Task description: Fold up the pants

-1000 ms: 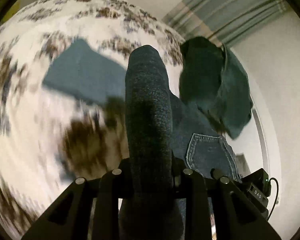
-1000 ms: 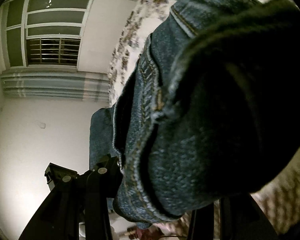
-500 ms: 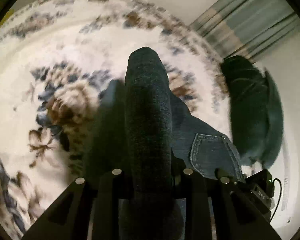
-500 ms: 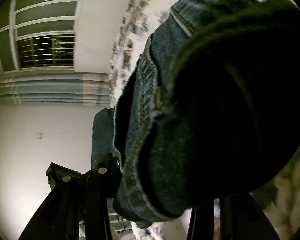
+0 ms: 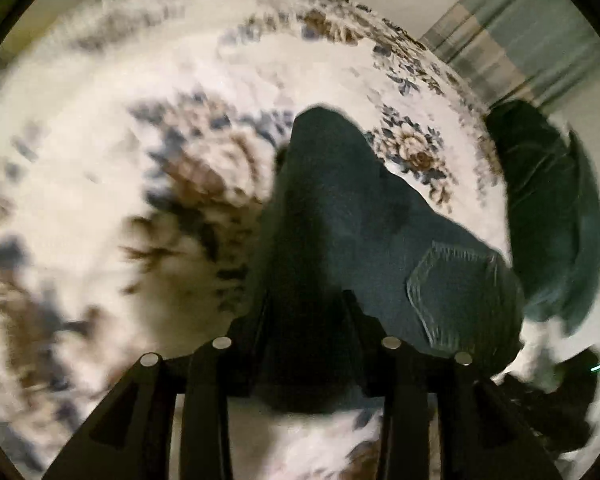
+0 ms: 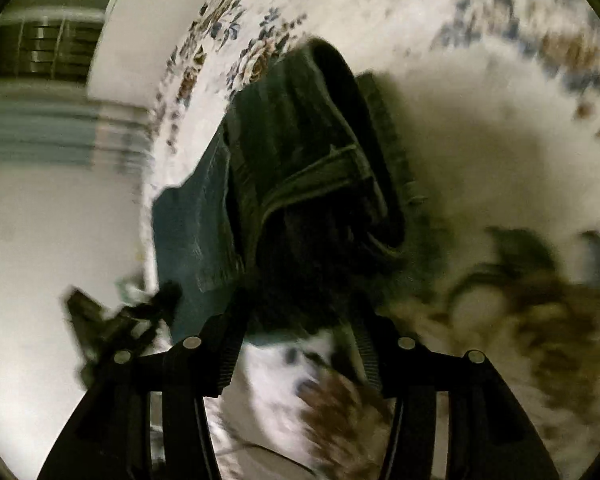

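Blue denim jeans [image 5: 380, 240] hang over a white floral bedspread [image 5: 100, 160]. In the left wrist view the denim bunches between the fingers of my left gripper [image 5: 306, 320], which is shut on it; a back pocket [image 5: 460, 296] shows to the right. In the right wrist view my right gripper [image 6: 300, 320] is shut on the jeans [image 6: 300, 160] at the waistband, the cloth rising ahead of it. The fingertips of both grippers are hidden by denim. Both views are motion-blurred.
A second dark denim piece [image 5: 552, 208] lies at the right edge of the bed in the left wrist view. A white wall [image 6: 40, 260], striped curtain [image 6: 40, 132] and window [image 6: 40, 52] are on the left of the right wrist view.
Both grippers have swung with the jeans still held. The denim now sits farther from both cameras, showing more bedspread. The flat blue piece seen a second ago is out of view.
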Motion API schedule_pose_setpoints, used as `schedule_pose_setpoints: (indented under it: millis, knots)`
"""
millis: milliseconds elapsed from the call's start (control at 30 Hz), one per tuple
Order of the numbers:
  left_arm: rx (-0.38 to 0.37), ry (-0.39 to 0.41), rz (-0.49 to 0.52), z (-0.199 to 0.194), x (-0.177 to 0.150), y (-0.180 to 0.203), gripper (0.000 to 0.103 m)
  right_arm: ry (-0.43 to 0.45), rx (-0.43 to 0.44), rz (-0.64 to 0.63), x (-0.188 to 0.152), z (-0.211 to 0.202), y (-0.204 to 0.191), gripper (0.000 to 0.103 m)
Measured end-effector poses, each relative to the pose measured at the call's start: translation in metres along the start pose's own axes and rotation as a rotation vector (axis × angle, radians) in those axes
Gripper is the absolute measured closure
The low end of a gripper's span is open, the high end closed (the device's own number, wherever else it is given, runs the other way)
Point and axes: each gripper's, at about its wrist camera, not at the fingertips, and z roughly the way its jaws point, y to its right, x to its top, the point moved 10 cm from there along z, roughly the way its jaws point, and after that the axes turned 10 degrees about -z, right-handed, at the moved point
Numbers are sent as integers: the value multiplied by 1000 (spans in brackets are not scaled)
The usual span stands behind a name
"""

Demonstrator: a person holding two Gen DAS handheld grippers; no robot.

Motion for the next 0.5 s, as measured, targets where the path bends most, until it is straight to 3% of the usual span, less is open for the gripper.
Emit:
schedule_pose_setpoints:
  millis: [33,100,233,267,300,367,500]
  knots:
    - [34,22,28,-10,-4,2,71,11,-55,-40,30,-3,-20,44]
    - [100,61,82,-38,-16,11,71,32,-168,-126,35,-42,-33,22]
    - [159,125,151,-105,-47,42,64,107,-373,-287,24,-113,-90,12]
    - [157,139,163,-118,-52,51,56,116,-393,-310,16,-127,-93,5]
    - [157,148,171,-129,-55,58,40,131,-415,-333,8,-147,-101,0]
    - [188,181,188,-161,-65,72,18,168,-464,-378,-5,-190,-130,0]
    - [208,260,219,-225,-83,98,12,248,-541,-441,-24,-273,-157,0]
